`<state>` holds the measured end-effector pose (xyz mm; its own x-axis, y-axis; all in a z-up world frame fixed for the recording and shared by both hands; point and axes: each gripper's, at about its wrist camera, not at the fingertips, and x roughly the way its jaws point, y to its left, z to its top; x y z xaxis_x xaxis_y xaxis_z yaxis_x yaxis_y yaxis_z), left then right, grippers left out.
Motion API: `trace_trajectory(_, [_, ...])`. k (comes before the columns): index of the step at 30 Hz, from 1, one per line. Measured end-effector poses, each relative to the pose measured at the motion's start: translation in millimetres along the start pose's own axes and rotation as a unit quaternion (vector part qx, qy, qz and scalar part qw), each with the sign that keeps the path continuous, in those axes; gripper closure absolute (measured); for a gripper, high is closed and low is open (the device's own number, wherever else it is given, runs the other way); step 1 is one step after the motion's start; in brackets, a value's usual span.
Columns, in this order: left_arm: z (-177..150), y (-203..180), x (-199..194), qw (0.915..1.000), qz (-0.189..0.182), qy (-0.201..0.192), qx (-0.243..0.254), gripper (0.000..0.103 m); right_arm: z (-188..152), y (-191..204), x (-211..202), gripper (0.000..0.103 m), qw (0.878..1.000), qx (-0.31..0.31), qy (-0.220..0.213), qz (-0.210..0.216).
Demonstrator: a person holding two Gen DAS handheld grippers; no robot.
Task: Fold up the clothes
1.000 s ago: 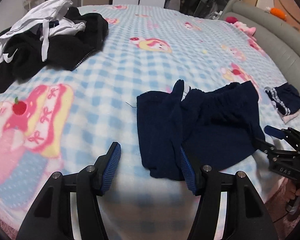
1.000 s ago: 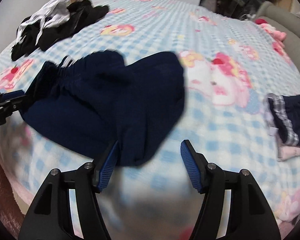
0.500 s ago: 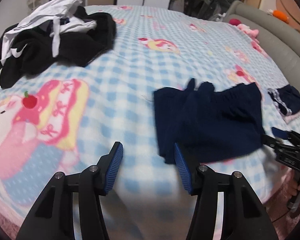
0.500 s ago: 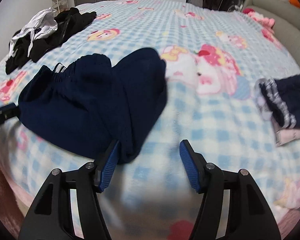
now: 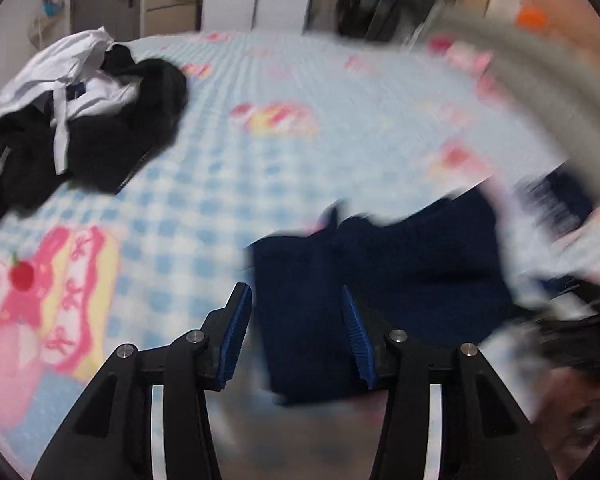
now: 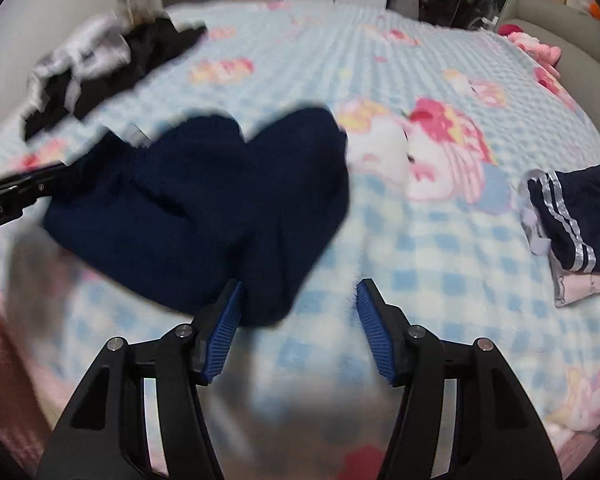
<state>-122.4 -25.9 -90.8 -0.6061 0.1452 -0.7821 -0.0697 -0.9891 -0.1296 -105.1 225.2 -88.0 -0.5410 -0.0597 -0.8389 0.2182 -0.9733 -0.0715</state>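
Navy shorts point(image 5: 380, 280) lie spread on the bed, near its front edge, and this is the garment we work on. Our left gripper point(image 5: 296, 330) hangs over the left leg of the shorts; its jaws have just been closing, the cloth shows between the blue pads point(image 5: 236, 328), but the pads do not press on it. Our right gripper point(image 6: 298, 328) hangs at the other end of the shorts point(image 6: 204, 208). Its jaws have also been closing a little and they stand apart, with the hem of the shorts just beside the left pad point(image 6: 224, 326) and only the checked blue blanket point(image 6: 420, 260) between the pads. Toward the far left corner of the bed there is a heap of black and white clothes point(image 5: 72, 120). Near the right edge lies a folded pile, navy with white stripes on top of something pink point(image 6: 568, 232). The left wrist view is quite blurred on its right side.
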Motion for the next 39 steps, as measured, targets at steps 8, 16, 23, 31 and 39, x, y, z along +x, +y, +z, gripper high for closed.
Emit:
trace_trajectory(8, [17,13,2,0.9959,-0.081,0.006,-0.04,0.047,35,-4,-26,0.032,0.998,0.005,-0.044,0.053])
trace_trajectory(16, [16,25,45,0.993,-0.076,0.058,-0.068,0.037,50,12,36,0.028,0.998,0.014,0.021,0.05])
trace_trajectory(23, [9,24,51,0.9916,-0.086,0.056,-0.078,0.026,47,12,49,0.018,0.995,0.044,0.021,0.085])
trace_trajectory(31, [5,13,21,0.9918,-0.114,0.009,-0.058,0.055,50,27,27,0.047,0.988,0.037,-0.03,0.146])
trace_trajectory(39, [9,-4,9,0.9976,-0.062,-0.015,-0.026,0.069,43,11,48,0.058,0.982,0.087,-0.011,0.168])
